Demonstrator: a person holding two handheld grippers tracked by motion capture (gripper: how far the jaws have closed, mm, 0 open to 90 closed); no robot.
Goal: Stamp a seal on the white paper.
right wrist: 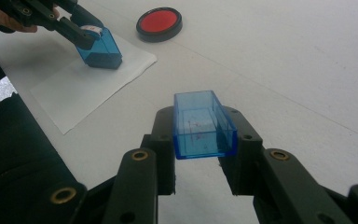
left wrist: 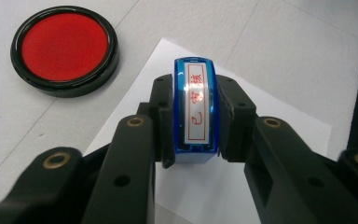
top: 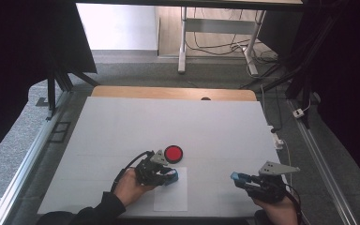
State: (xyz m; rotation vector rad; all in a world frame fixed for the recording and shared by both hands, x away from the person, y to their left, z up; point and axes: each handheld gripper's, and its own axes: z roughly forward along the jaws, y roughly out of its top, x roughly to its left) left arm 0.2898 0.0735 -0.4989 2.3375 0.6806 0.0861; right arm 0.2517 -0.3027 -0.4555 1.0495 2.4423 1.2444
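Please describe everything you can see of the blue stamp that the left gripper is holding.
The blue stamp is a narrow block of clear blue plastic. Its top carries a white label with red characters inside a red frame. The left gripper is shut on its two long sides. Its base rests on the white paper sheet, tilted in the right gripper view, near the round red ink pad.

High overhead, two close tongs views

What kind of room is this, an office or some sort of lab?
Most likely a lab or recording workspace, not an ordinary office. The table is covered in plain white, dark curtains hang around it, and loose cables lie on the floor under a desk behind. Metal rails run along the table's sides.
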